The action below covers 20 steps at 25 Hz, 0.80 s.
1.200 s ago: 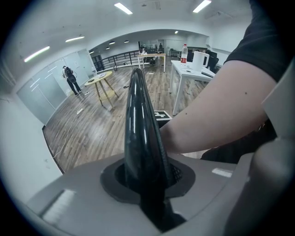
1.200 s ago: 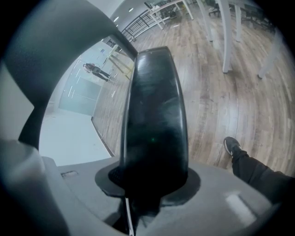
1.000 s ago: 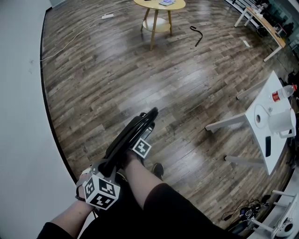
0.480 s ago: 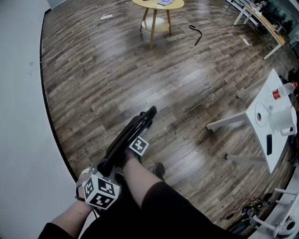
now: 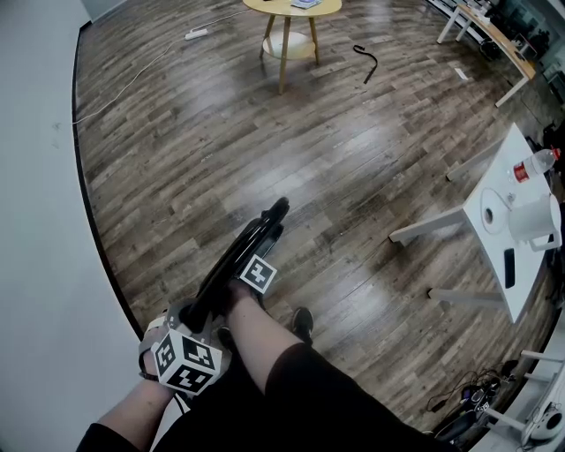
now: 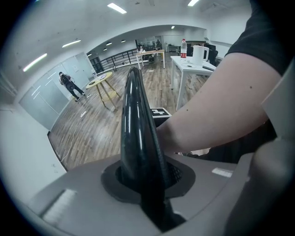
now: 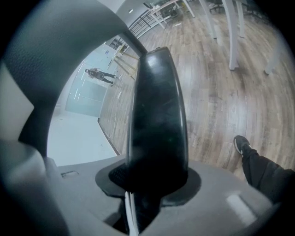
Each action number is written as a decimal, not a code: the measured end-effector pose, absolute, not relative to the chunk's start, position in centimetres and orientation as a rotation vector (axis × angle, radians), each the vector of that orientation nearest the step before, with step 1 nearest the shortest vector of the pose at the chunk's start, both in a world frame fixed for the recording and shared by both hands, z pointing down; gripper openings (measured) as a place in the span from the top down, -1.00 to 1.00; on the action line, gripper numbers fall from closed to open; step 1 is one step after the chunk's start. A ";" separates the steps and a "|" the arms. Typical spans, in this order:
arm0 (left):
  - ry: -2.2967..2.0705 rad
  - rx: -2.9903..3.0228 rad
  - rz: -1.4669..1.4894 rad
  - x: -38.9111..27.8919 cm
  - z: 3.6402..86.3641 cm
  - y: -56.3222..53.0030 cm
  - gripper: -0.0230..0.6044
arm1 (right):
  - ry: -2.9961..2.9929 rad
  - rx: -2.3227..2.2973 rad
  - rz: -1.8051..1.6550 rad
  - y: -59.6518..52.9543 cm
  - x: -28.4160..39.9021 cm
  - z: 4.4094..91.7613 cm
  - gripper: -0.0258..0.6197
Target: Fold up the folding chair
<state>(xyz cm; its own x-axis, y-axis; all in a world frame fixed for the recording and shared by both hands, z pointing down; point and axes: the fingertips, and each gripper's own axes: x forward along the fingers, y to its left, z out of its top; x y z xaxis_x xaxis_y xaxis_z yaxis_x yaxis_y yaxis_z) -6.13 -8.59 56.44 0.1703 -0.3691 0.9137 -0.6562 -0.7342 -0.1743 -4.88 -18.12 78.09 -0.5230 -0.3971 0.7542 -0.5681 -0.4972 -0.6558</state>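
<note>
Wooden floorboards [image 5: 335, 159] run across the whole room. A pale wall [image 5: 35, 221] curves down the left side, and a white power strip [image 5: 198, 33] lies far back with its cable trailing along the floor.

Low at the left, the left gripper [image 5: 196, 318] has its fingers clamped on the near end of the folding chair [image 5: 256, 231]. The chair is black, already folded flat and seen edge-on, and it slants away from the person's legs toward the open floor. A little farther along the same frame, the right gripper [image 5: 249, 275] has its fingers clamped on the chair too. In both gripper views black fills the space between the fingers.

A shoe [image 5: 302, 322] rests on the boards just right of the chair. Far back stands a round yellow table [image 5: 291, 9], with a small black thing [image 5: 365, 64] on the floor to its right. At the right edge a white bench [image 5: 505, 181] carries a white jug [image 5: 532, 219] and a bottle [image 5: 534, 164] with red on it.
</note>
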 end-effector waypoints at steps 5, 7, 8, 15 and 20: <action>-0.990 2.178 1.568 -6.6 56.5 -9.2 0.71 | -1.565 1.455 2.188 -18.5 -5.1 77.7 0.39; -0.988 2.172 1.566 -6.9 56.4 -9.5 0.71 | -1.585 1.444 2.185 -18.6 -5.1 77.6 0.36; -0.989 2.168 1.562 -7.0 56.4 -9.6 0.71 | -1.593 1.439 2.183 -18.5 -5.1 77.5 0.35; -0.990 2.161 1.527 -7.1 56.5 -9.9 0.72 | -1.666 1.398 2.114 -17.9 -4.3 77.2 0.32; -0.995 2.154 1.515 -7.2 56.6 -10.1 0.72 | -1.695 1.375 2.080 -17.0 -3.0 76.2 0.32</action>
